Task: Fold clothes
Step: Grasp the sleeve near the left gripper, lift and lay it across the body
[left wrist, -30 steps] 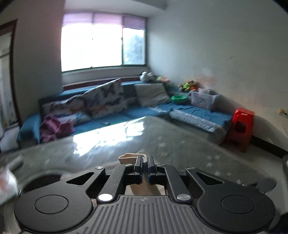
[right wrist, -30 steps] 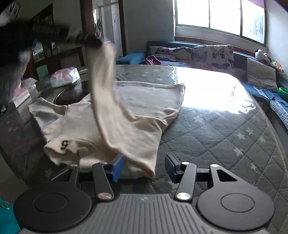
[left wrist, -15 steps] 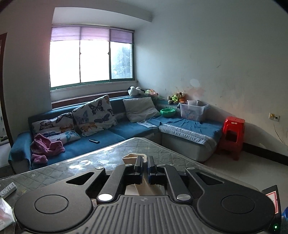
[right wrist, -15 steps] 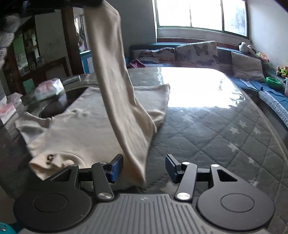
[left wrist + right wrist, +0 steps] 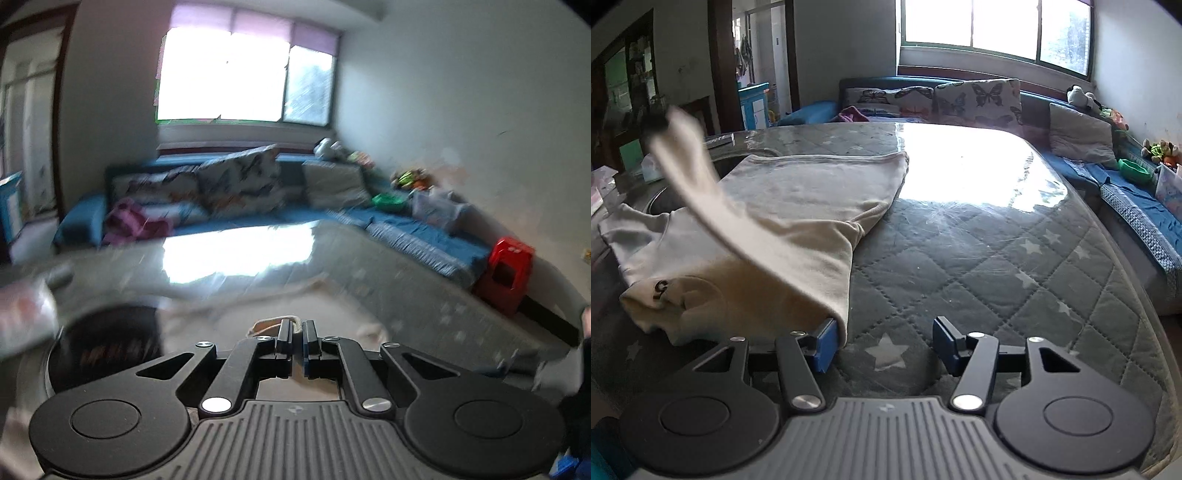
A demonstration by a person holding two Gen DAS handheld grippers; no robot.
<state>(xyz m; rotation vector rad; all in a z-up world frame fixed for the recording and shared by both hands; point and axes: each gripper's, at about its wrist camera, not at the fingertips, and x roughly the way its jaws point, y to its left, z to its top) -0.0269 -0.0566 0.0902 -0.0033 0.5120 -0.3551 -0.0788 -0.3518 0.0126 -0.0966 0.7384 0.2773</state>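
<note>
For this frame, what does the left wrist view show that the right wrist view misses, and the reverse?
Only the left wrist view shows the red stool and the left gripper, jaws shut on a cream fabric edge. Only the right wrist view shows the whole cream shirt spread out, its sleeve lifted, and the right gripper, jaws opening with nothing between them. Both share the quilted table, blue sofa and window.
</note>
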